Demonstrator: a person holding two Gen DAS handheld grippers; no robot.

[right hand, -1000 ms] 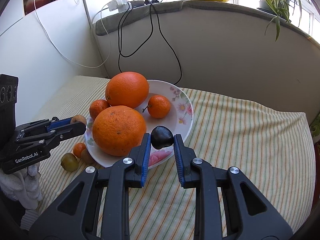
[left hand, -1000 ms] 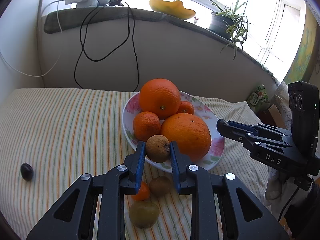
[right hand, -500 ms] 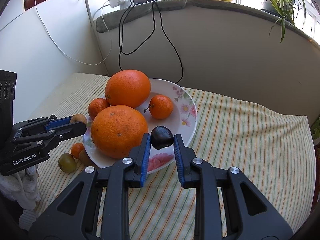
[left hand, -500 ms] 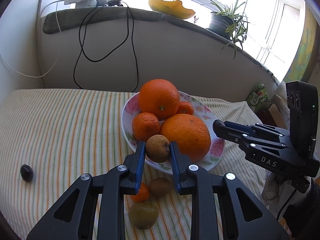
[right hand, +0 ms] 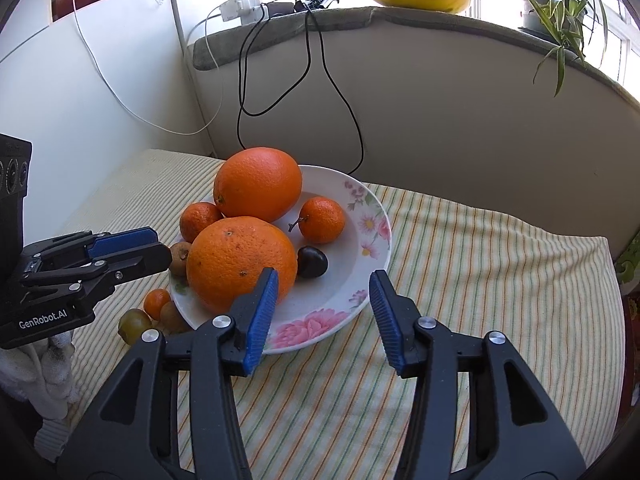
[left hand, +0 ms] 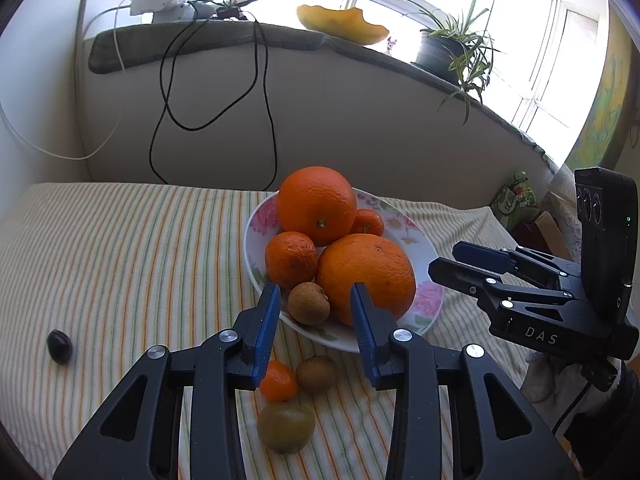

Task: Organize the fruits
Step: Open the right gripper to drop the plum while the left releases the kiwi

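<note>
A floral plate (left hand: 426,300) (right hand: 372,264) on the striped cloth holds two big oranges (left hand: 366,278) (right hand: 258,184), two tangerines (left hand: 290,258) (right hand: 322,220), a small brown fruit (left hand: 309,303) (right hand: 181,252) at its near-left rim and a dark plum (right hand: 312,262). My left gripper (left hand: 315,304) is open, its pads either side of the brown fruit, apart from it. My right gripper (right hand: 324,292) is open just in front of the dark plum, which lies free on the plate.
Off the plate lie a small tangerine (left hand: 278,380), a brown fruit (left hand: 317,374), a greenish fruit (left hand: 286,427) and another dark plum (left hand: 59,346) far left. Black and white cables (left hand: 224,112) hang from the sill behind. A potted plant (left hand: 452,52) stands on the sill.
Both grippers have opened. The brown fruit left the left gripper and now rests on the plate's rim; the dark plum left the right gripper and lies on the plate.
</note>
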